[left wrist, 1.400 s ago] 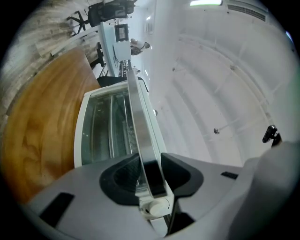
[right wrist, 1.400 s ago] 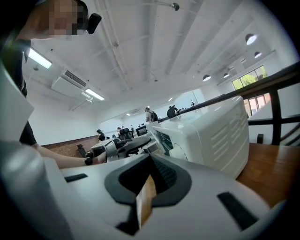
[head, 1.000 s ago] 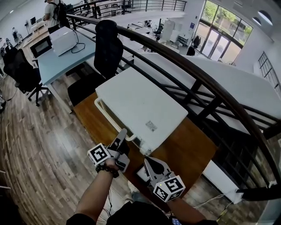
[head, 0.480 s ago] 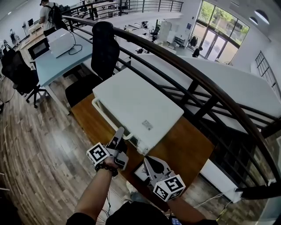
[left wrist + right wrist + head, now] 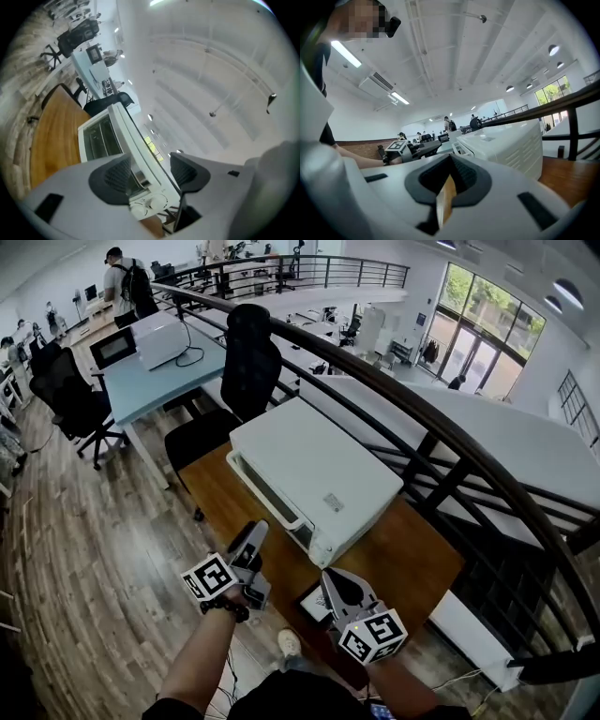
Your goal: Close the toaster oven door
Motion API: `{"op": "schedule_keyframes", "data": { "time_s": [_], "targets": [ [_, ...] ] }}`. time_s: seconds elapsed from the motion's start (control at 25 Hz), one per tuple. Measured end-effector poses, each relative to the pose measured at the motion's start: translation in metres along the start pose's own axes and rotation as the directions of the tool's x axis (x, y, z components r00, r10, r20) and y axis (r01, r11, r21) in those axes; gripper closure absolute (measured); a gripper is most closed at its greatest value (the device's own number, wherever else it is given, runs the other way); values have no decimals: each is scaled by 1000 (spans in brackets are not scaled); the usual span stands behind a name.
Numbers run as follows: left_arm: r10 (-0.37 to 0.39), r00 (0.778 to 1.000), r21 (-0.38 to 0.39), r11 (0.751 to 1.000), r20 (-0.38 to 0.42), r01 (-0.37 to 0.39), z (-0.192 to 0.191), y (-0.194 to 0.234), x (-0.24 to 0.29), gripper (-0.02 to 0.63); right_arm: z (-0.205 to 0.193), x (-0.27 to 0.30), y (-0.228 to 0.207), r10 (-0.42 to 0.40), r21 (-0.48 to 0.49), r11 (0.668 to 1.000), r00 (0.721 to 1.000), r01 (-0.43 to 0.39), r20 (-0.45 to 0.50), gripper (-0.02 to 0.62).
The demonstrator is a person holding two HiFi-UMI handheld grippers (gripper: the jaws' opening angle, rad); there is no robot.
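Note:
The white toaster oven [image 5: 319,474] stands on a brown wooden table [image 5: 412,559]. Its glass door [image 5: 267,502] lies flat against the front, handle outward. My left gripper [image 5: 251,538] hangs just off the oven's front right corner and its jaws are opening. In the left gripper view the oven's door [image 5: 101,140] is sideways. The handle's end [image 5: 136,176] and the knobs show between my left gripper's [image 5: 150,171] pads, which press on nothing. My right gripper [image 5: 336,585] is shut and empty over the table's near edge, and my right gripper [image 5: 447,180] points past the oven's side [image 5: 506,140].
A black railing [image 5: 422,418] curves close behind the table. A black office chair [image 5: 248,362] and a blue desk [image 5: 159,371] stand to the left rear. Wood floor [image 5: 84,549] spreads to the left. A person with a backpack [image 5: 127,282] stands far off.
My left gripper has let go of the door handle, spread its jaws and drawn back slightly from the oven's front. The head view has shifted. The right gripper stays put.

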State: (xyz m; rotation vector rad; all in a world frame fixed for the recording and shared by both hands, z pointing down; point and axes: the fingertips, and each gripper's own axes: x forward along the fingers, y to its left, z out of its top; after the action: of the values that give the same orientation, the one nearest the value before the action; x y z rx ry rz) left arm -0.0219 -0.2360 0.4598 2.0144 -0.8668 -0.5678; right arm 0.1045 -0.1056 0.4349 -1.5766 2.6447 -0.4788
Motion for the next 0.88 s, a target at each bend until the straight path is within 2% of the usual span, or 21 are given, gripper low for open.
{"op": "schedule_keyframes", "data": {
  "time_s": [0.08, 0.16, 0.28, 0.36, 0.52, 0.68, 0.88],
  "targets": [
    [-8, 1000, 88, 996, 13, 7, 10, -14, -26, 381, 6, -6, 10, 17, -16, 1000, 1000, -16, 14, 595],
    [1, 1000, 191, 982, 20, -5, 18, -28, -56, 436, 10, -16, 22, 32, -37, 999, 999, -32, 21, 595],
    [15, 999, 344, 939, 46, -30, 29, -50, -103, 539, 14, -30, 41, 62, -83, 995, 998, -59, 26, 595],
    [33, 997, 432, 900, 72, -60, 32, -63, -135, 577, 15, -41, 54, 80, -110, 991, 996, -76, 33, 596],
    [79, 989, 560, 817, 124, -136, 29, -83, -195, 595, 14, -63, 78, 101, -121, 988, 994, -95, 49, 597],
    [129, 975, 647, 730, 182, -217, 25, -95, -244, 595, 9, -73, 92, 124, -126, 985, 991, -117, 50, 597],
    [155, 951, 679, 670, 268, -301, 20, -116, -299, 595, 6, -88, 95, 140, -149, 980, 988, -129, 62, 597]
  ]
}}
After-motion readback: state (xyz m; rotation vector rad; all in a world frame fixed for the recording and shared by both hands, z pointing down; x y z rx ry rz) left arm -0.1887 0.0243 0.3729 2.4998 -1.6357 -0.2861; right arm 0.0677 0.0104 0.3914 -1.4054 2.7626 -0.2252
